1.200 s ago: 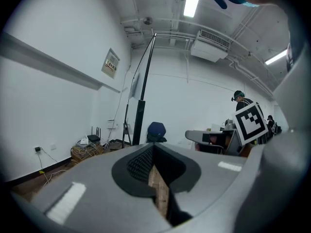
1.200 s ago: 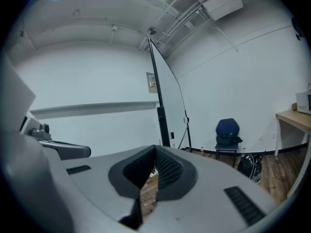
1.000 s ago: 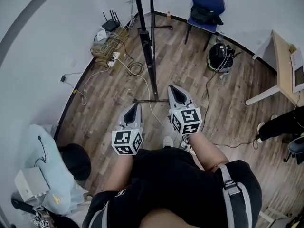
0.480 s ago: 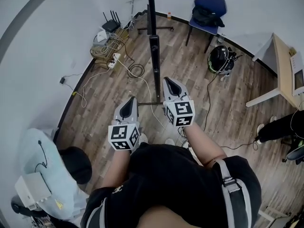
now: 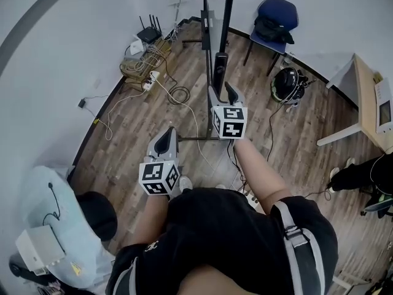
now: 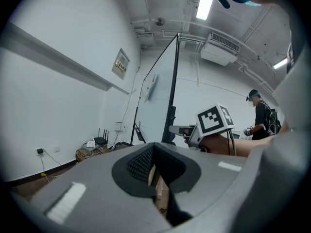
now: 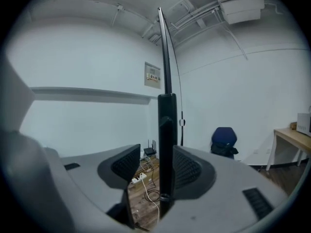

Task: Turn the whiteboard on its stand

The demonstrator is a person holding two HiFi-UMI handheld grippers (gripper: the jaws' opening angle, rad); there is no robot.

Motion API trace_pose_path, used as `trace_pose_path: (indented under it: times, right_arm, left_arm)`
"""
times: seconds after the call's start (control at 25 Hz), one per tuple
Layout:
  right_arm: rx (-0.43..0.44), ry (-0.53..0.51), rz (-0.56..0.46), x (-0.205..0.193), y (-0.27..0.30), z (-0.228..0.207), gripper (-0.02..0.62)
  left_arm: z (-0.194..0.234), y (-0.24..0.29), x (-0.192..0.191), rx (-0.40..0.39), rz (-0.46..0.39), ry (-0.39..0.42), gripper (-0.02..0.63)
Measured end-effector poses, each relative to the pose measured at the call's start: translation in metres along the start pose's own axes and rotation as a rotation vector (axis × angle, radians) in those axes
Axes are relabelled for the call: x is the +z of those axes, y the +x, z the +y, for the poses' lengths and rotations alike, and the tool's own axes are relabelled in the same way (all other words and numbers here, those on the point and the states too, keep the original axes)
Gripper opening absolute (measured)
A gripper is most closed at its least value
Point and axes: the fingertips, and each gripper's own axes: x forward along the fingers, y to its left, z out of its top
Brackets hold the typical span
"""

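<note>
— Head view first?

— Shows the whiteboard point(image 5: 208, 32) edge-on, upright on its stand point(image 5: 190, 129), out on the wooden floor point(image 5: 295, 134). Right claw point(image 5: 221, 91) raised at its near edge, jaws parted to either side. Left claw point(image 5: 169, 131) lower, nearer the body, clenched on nothing.

— Left gripper view?

— Jaws drawn together, only a sliver of floor between. Beyond, the board's pale face and black frame, the right claw at that frame.

— Right gripper view?

— Released: pads apart, the black frame edge upright between them, closer to one pad. Cannot tell whether touching.
</note>
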Motion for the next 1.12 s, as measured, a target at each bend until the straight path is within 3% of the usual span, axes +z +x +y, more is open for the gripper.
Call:
trace_pose_path:
  times: [0.16,0.44,0.76,1.12]
  right_arm:
    - [-0.099,0.010,0.030,-0.005,0.029,-0.018,0.206]
    - [-0.141,0.016,0.045,-0.004,0.064,-0.029,0.206]
    - [-0.148,-0.043,0.114,-0.010,0.063,-0.027,0.196]
    - [-0.124,-0.049,0.164,-0.011,0.054,-0.025,0.195]
  left_arm:
    - [0.015,0.002,0.006,-0.004,-0.015,-0.023,0.009]
    - [0.023,0.013,0.013,-0.034,-0.028,-0.021,0.009]
    - [0.036,0.021,0.011,-0.054,-0.025,-0.059,0.009]
    - [0.028,0.033,0.004,-0.156,0.011,-0.056,0.009]
